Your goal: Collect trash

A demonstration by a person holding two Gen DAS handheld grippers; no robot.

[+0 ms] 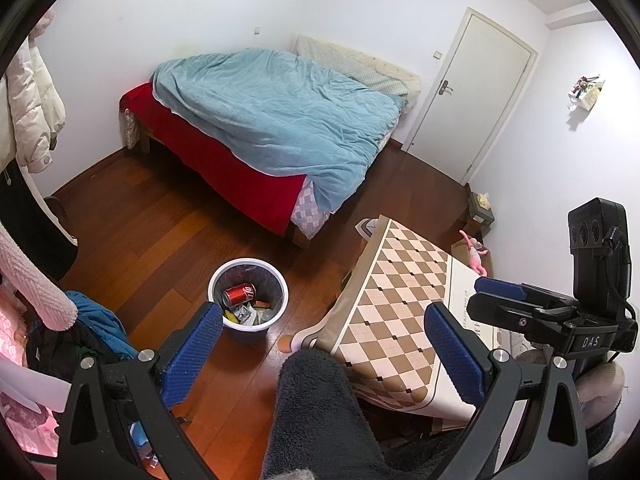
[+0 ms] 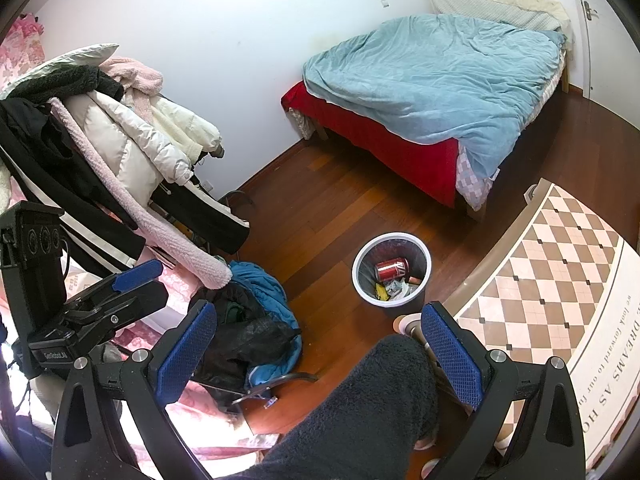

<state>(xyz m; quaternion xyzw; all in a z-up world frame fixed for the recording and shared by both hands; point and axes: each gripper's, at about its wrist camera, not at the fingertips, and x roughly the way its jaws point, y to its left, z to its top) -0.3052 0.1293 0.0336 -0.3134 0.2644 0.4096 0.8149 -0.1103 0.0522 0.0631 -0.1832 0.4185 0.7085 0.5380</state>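
Note:
A white trash bin (image 1: 280, 282) stands on the wooden floor. It holds a red soda can (image 1: 239, 294) and several wrappers. The bin also shows in the right wrist view (image 2: 425, 254), with the can (image 2: 392, 269) inside. My left gripper (image 1: 322, 350) is open and empty, held high above the floor to the right of the bin. My right gripper (image 2: 318, 350) is open and empty, above a dark fleece-clad leg (image 2: 360, 412). The right gripper also shows at the right of the left wrist view (image 1: 500, 288), and the left gripper at the left of the right wrist view (image 2: 136, 274).
A bed with a blue quilt (image 1: 276, 116) and red sheet stands by the far wall. A table with a checkered cloth (image 1: 400, 300) is to the right. Clothes hang on a rack (image 2: 120, 140), more are piled below (image 2: 248, 320). A white door (image 1: 476, 92) is closed.

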